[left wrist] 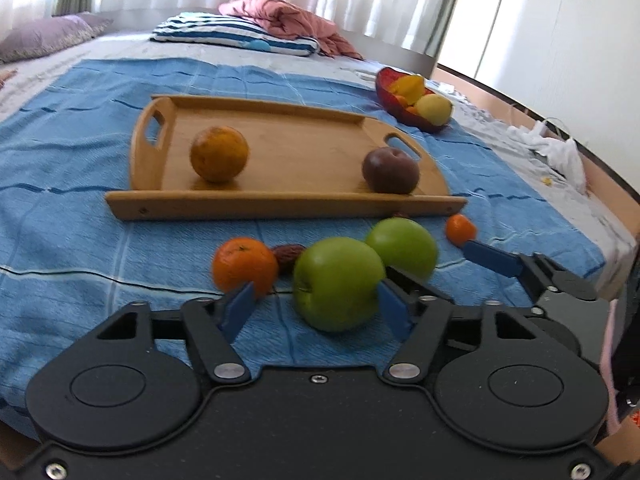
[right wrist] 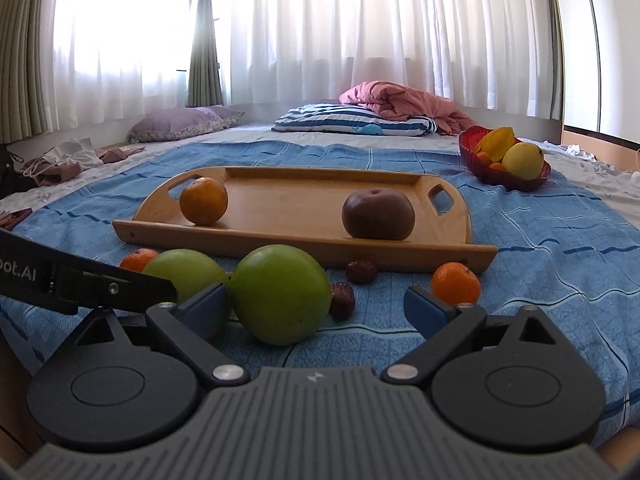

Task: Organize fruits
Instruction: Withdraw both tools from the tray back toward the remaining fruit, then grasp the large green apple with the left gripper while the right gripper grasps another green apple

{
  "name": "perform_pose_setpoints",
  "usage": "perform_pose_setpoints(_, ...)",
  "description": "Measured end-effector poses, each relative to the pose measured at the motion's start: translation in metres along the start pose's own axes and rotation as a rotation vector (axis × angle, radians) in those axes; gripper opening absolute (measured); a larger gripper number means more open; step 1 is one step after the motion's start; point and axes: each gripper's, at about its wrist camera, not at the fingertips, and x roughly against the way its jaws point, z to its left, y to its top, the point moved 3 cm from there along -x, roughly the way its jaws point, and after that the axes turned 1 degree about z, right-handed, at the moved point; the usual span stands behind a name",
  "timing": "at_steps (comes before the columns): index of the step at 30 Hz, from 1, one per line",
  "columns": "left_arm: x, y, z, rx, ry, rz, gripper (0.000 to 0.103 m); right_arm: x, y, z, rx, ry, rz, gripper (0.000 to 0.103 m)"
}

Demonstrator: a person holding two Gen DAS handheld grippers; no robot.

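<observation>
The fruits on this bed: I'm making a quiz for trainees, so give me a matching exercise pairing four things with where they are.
Things:
1. large orange
2. yellow pear
3. nearest green apple
4. small mandarin

Places:
A. red bowl
B. between the left gripper fingers
C. wooden tray
D. blue cloth, before the tray's right corner

Pairs: 1-C, 2-A, 3-B, 4-D

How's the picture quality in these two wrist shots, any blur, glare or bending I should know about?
Left wrist view: motion blur softens the green apples and the wooden tray, and fisheye curves the blue blanket. Right wrist view: sharper, but the backlit curtains are blown out to white and bow at the edges.
</observation>
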Motion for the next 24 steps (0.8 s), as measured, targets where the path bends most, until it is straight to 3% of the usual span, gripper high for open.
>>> perform_pose_setpoints(6, -0.002, 0.002, -0.008, -0.008, -0.012, 0.006, 0.052, 0.000, -0.002, -0.003, -0.016, 0.020, 0.011, 0.099)
perform_pose_setpoints(12, -0.009, 0.002, -0.015, -0.016, -0.020, 0.014, 0.050, 0.003, -0.005, 0.001, 0.008, 0.050, 0.020, 0.087)
perform_pose_setpoints(19, -0.018, 0.002, -0.016, -0.008, 0.010, 0.011, 0.051, 0.002, -0.006, 0.003, 0.016, 0.066, 0.024, 0.082)
perform_pose_setpoints(24, -0.025, 0.003, -0.013, 0.009, 0.024, 0.023, 0.061, -0.001, -0.004, 0.001, 0.002, 0.073, 0.015, 0.080)
